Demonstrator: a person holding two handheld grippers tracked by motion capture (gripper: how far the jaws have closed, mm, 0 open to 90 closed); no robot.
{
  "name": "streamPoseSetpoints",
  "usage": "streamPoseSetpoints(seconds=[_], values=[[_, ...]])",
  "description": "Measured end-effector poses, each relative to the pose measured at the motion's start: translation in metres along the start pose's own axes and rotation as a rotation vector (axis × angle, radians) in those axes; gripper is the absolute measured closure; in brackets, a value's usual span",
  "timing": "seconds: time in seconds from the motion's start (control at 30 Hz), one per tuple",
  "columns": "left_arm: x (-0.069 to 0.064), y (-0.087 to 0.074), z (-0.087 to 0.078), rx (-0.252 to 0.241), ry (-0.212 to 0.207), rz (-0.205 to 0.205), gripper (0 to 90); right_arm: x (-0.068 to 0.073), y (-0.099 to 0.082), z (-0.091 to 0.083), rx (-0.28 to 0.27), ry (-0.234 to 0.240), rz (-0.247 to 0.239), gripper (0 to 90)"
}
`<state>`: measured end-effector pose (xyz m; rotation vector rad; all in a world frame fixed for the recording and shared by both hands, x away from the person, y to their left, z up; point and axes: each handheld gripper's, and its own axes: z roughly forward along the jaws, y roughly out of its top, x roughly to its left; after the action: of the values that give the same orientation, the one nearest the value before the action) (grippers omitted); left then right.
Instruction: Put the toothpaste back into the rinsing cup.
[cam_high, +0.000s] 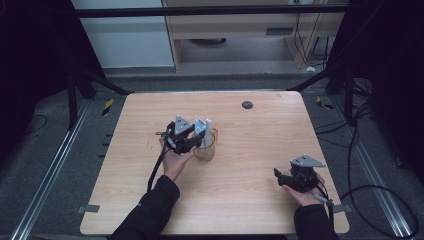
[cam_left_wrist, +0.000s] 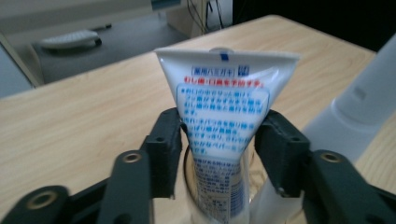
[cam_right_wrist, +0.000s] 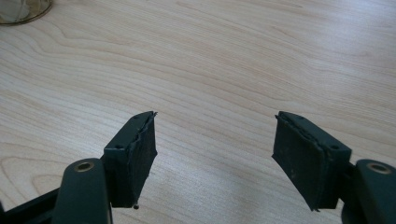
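A white toothpaste tube (cam_left_wrist: 224, 102) with blue and red print stands crimp end up in a clear glass cup (cam_high: 205, 151) near the middle of the wooden table (cam_high: 250, 135). A white handle-like item (cam_left_wrist: 355, 107) leans in the same cup beside it. My left gripper (cam_high: 199, 136) reaches the cup from the left. Its pads (cam_left_wrist: 164, 144) flank the tube on both sides with a thin gap, so the jaws stand open. At the near right my right gripper (cam_high: 277, 175) rests low over bare wood, its jaws (cam_right_wrist: 215, 149) wide open with nothing between them.
A small black round disc (cam_high: 247, 104) lies on the table near its far edge. The cup's base (cam_right_wrist: 18, 11) shows at the top left of the right gripper view. Cables (cam_high: 380, 200) trail on the floor to the right of the table.
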<state>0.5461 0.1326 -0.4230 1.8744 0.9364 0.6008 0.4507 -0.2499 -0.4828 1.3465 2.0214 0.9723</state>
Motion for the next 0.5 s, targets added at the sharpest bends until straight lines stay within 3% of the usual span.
streamPoseSetpoints(seconds=[0.17,0.33,0.5], values=[[0.006,-0.005,-0.014,-0.007,-0.041,0.007,45.0,0.001,0.000,0.001,0.004,-0.003,-0.004,30.0],[0.005,-0.004,-0.038,-0.040,-0.022,0.033,40.3,0.001,0.000,0.000,0.008,-0.003,0.002,29.9],[0.009,-0.012,-0.060,-0.020,-0.008,0.049,35.9,0.001,0.000,0.000,0.005,-0.007,-0.003,29.5]])
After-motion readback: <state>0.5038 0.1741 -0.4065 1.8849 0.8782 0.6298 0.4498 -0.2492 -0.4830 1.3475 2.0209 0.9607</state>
